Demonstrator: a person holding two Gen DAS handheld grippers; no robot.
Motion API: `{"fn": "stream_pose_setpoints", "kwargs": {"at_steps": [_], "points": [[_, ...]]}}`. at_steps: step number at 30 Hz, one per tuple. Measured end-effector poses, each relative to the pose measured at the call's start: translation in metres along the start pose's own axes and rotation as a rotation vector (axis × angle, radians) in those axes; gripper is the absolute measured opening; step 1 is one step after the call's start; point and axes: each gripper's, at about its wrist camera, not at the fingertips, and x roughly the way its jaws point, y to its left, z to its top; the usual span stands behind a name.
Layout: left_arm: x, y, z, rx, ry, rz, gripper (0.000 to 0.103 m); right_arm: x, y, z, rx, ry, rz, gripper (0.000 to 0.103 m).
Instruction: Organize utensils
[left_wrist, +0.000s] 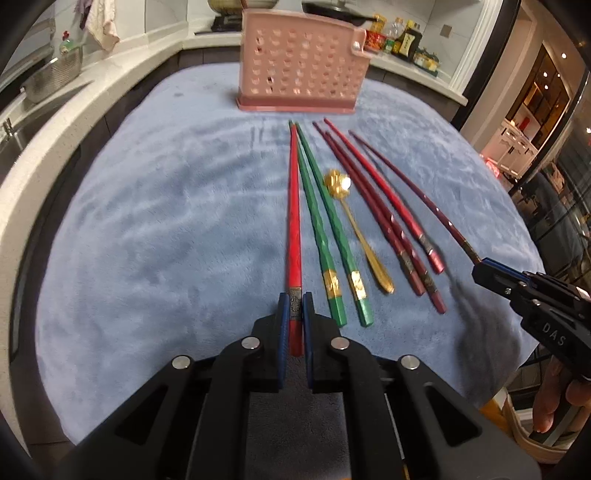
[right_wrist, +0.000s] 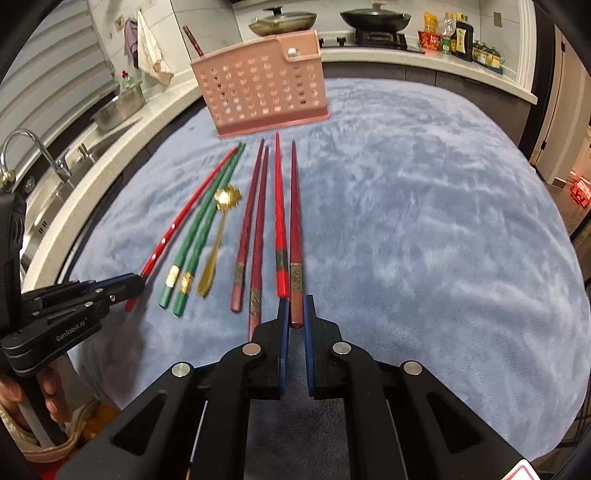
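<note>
A pink perforated utensil holder (left_wrist: 301, 62) (right_wrist: 260, 86) stands at the far side of a blue-grey cloth. In front of it lie a bright red chopstick (left_wrist: 294, 214) (right_wrist: 184, 221), two green chopsticks (left_wrist: 325, 229) (right_wrist: 199, 236), a gold spoon (left_wrist: 360, 229) (right_wrist: 218, 236) and several dark red chopsticks (left_wrist: 388, 218) (right_wrist: 258, 229). My left gripper (left_wrist: 294, 306) (right_wrist: 138, 282) is shut on the near end of the bright red chopstick. My right gripper (right_wrist: 295, 310) (left_wrist: 480, 267) is shut on the near end of the rightmost dark red chopstick (right_wrist: 294, 229) (left_wrist: 417, 195).
The cloth (left_wrist: 166, 221) covers a table ringed by a white counter. A sink with a tap (right_wrist: 33, 147) and a metal basin (right_wrist: 118, 107) are at left. A stove with pans (right_wrist: 375, 18) and sauce bottles (right_wrist: 461, 37) stand behind the holder.
</note>
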Motion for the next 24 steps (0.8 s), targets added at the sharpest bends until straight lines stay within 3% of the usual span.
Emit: {"fn": "stream_pose_setpoints", "kwargs": {"at_steps": [7, 18, 21, 24], "points": [[-0.041, 0.007, 0.025, -0.029, -0.105, 0.002, 0.007, -0.042, -0.004, 0.036, 0.043, -0.117, 0.002, 0.007], [-0.095, 0.014, 0.095, -0.015, -0.309, 0.077, 0.002, -0.079, -0.015, 0.099, 0.063, -0.265, -0.036, 0.007], [-0.097, 0.017, 0.102, -0.021, -0.312, 0.068, 0.002, -0.084, -0.018, 0.109, 0.069, -0.292, -0.038, 0.007], [-0.082, 0.023, 0.089, -0.046, -0.252, 0.047, 0.007, -0.086, -0.020, 0.109, 0.078, -0.297, -0.038, 0.007]]}}
